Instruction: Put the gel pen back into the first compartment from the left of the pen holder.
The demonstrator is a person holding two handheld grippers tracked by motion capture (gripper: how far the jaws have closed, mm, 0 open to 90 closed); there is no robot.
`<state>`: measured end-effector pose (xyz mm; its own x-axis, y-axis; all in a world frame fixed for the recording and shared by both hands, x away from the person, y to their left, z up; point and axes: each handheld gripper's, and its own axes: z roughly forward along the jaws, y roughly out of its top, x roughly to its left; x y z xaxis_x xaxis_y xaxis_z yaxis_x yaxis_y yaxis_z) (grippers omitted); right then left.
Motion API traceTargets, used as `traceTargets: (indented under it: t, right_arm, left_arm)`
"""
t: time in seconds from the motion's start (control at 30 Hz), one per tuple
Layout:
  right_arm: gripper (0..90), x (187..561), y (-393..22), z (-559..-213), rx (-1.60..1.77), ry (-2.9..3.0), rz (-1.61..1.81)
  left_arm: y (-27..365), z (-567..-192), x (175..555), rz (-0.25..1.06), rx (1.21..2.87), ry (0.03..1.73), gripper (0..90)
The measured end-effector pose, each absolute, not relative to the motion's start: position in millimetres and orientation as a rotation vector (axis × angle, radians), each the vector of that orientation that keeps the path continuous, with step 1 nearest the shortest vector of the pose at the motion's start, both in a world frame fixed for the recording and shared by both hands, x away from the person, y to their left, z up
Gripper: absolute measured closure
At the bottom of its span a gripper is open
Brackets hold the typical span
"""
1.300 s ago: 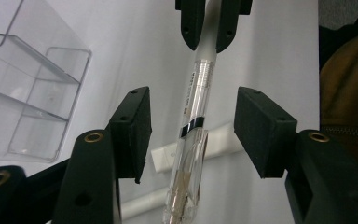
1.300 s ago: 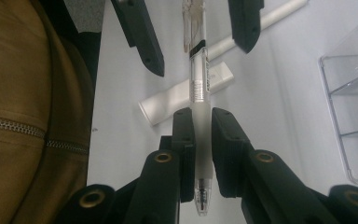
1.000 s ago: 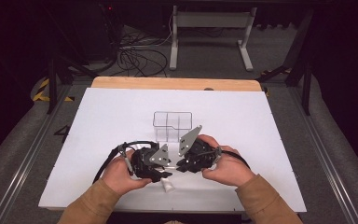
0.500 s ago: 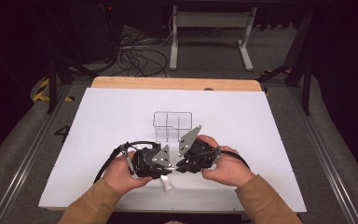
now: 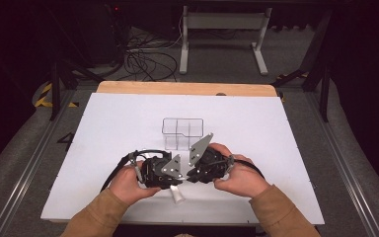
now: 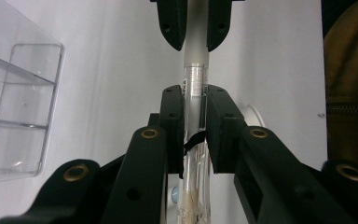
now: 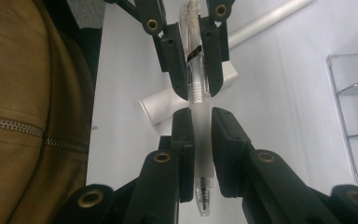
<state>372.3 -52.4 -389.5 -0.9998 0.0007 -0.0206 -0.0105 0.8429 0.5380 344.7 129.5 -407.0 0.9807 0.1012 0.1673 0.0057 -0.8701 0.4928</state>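
Both claws grip one clear pen (image 6: 196, 88) just above the white surface (image 5: 103, 128). Left claw (image 6: 195, 135) has just been closing onto the barrel; right claw (image 7: 200, 140) clamps the frosted grip section. Keep both claws coaxial; pull or twist w/o bending. Clear compartment box (image 5: 181, 132) nearby; white tube (image 7: 168, 105) below; dark room, cables on floor.

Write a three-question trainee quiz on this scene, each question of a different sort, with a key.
1. True or false: both grippers grip the same pen.
2. What does the right gripper clamp? A the frosted grip end, B the clear barrel, C the white tube.
3. What clear thing stands on the table beyond the hands?

Key: 1 true. 2 A; the left gripper has the clear barrel. 3 A divided box.
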Motion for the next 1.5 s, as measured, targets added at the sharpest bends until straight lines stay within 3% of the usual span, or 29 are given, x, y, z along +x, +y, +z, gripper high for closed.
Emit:
traceTargets:
  t: [0.13,0.73,1.07,1.5]
  right_arm:
    - [68.1,373,-54,-390,0.020,2.978,0.925]
    - [33.0,359,-79,-381,0.295,2.624,1.322]
    - [25.6,352,-91,-391,0.464,2.448,1.427]
    - [22.5,352,-109,-401,0.585,2.349,1.523]
  left_arm:
    - [130,-408,345,0.270,2.615,0.085,78.8]
    - [150,-394,350,0.274,2.502,0.147,78.7]
    - [163,-384,353,0.273,2.420,0.172,78.7]
    - [176,-367,367,0.253,2.240,0.274,78.7]
